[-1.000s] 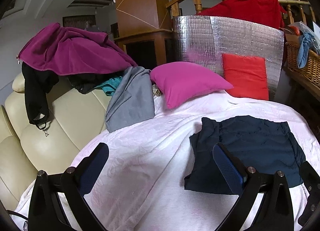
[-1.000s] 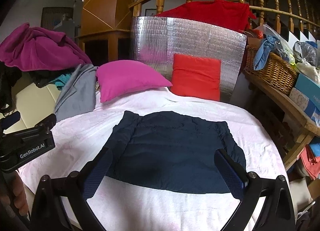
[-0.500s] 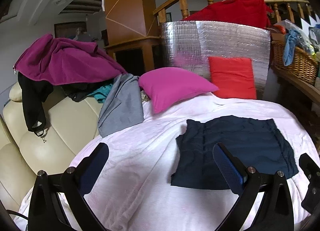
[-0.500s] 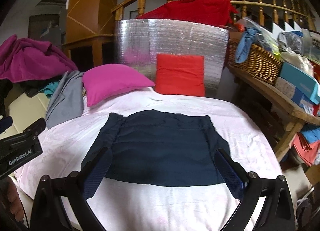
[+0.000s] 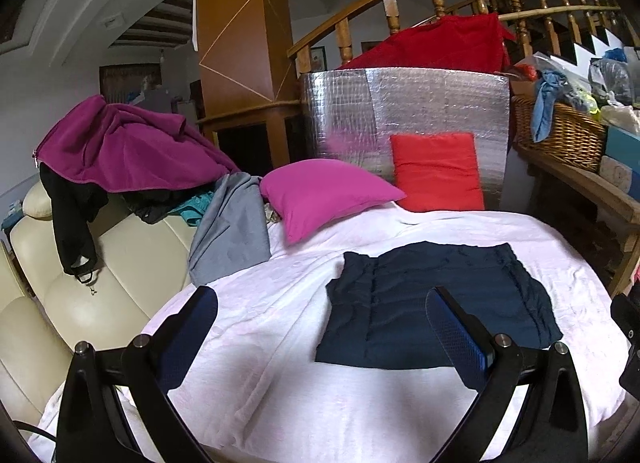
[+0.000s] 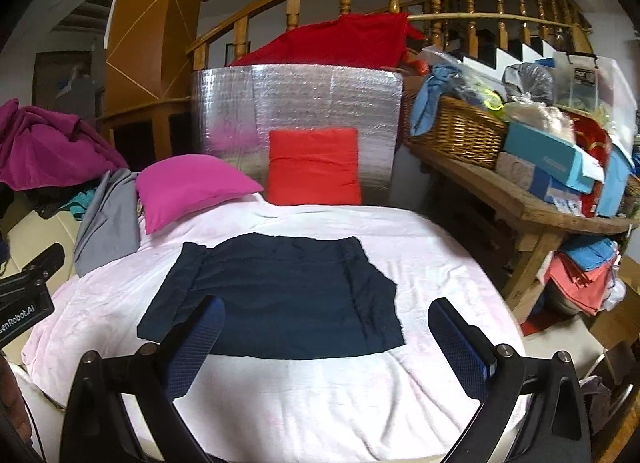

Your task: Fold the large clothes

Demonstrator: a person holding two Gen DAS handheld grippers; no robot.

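Note:
A dark navy garment [image 5: 436, 303] lies folded flat in a rough rectangle on the pale pink sheet [image 5: 280, 343]; it also shows in the right wrist view [image 6: 280, 295]. My left gripper [image 5: 320, 335] is open and empty, held back from the garment's near left edge. My right gripper [image 6: 326, 339] is open and empty, held back above the garment's near edge. The left gripper's body [image 6: 24, 299] shows at the left of the right wrist view.
A cream sofa [image 5: 80, 295] at the left carries a magenta jacket [image 5: 124, 147], black clothes and a grey garment [image 5: 236, 231]. A magenta pillow [image 5: 324, 191], a red cushion [image 5: 436, 171] and a silver foil panel [image 5: 400, 103] stand behind. A wooden bench [image 6: 520, 199] with a wicker basket [image 6: 456, 131] is at the right.
Both grippers have drawn back and risen from the bed, so the navy garment looks smaller and farther. The garment has not moved. Both grippers stay open.

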